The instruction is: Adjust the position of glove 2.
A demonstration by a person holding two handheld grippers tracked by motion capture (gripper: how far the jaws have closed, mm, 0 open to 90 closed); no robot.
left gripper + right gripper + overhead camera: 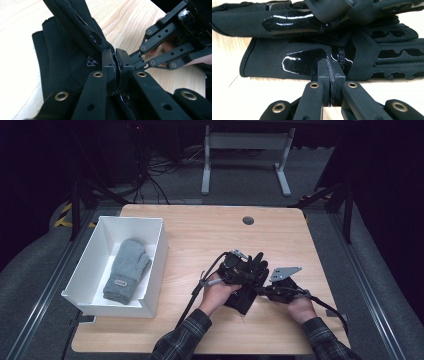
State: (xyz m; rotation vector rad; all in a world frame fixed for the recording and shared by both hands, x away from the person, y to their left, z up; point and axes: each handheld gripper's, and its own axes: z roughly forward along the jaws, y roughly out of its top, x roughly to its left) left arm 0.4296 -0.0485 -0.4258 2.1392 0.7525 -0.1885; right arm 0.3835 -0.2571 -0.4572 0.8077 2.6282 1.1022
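The black glove (248, 282) lies on the bench (200, 240) at the lower centre-right of the high view, its fingers pointing toward the top of the frame, and both grippers meet on it. In the right gripper view there look to be two layers: a flat glove (299, 61) along the middle of the frame and a raised black piece across the top, which may be a second glove or a fold; I cannot tell which.

The left gripper (115, 72) has its jaws pressed together on a fold of black fabric, lifted off the wood, probably to peel one layer from the other. The right gripper (330, 82) pinches the near edge of the flat glove, most likely to anchor it.

The high view alone gives the setting: a white box (160, 245) at the left of the bench, well apart, with a grey mitten (126, 270) lying in it. The gripper views show the glossy patches and the pinch points, which the hands hide from above.
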